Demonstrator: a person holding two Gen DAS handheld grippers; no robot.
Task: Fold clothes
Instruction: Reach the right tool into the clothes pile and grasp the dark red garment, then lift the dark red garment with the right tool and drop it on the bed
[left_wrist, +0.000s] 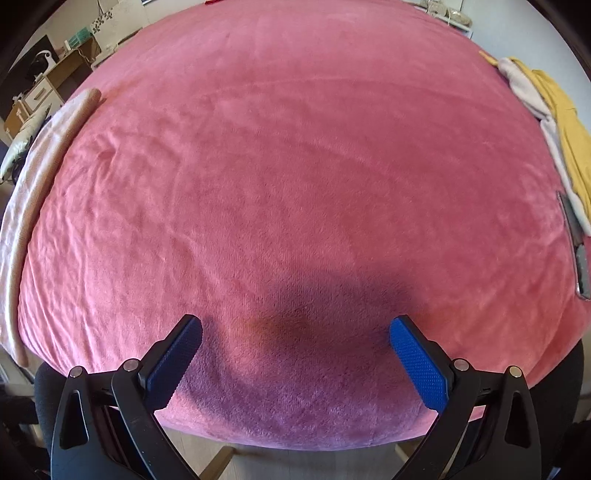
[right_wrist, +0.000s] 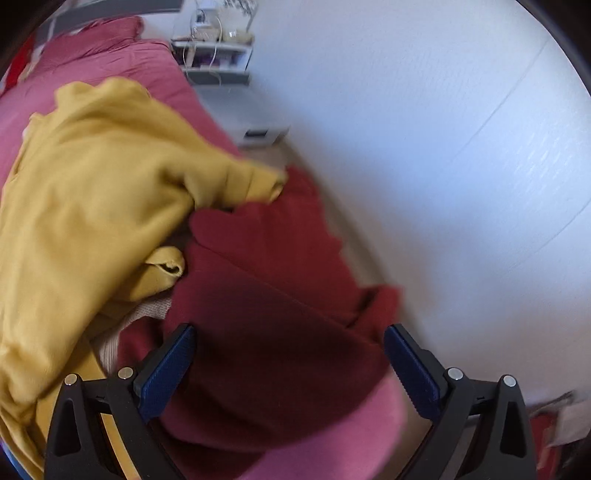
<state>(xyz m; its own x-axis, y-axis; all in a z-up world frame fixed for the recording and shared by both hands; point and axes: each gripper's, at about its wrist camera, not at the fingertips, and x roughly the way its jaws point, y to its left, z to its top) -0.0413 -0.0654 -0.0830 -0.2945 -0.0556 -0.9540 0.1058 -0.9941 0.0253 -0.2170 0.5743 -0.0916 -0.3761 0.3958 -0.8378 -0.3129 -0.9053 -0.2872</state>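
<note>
The left gripper (left_wrist: 295, 332) hovers with fingers spread apart over the near edge of the pink fleece blanket (left_wrist: 295, 166), holding nothing. The right gripper (right_wrist: 290, 347), also spread, hangs above a dark red garment (right_wrist: 273, 295) lying beside the yellow sweatshirt (right_wrist: 92, 184) at the bed's right edge. No readable writing.

Home bedroom: pink-blanketed bed (left_wrist: 295, 166), bedside shelf (right_wrist: 218, 55).

No readable text, labels, brands or numbers in either view. Boxes on the desk (left_wrist: 79, 38) at far left carry printing, but too small and blurred to read. Shelf (right_wrist: 216, 44) clutter in the right view: same, nothing legible.
</note>
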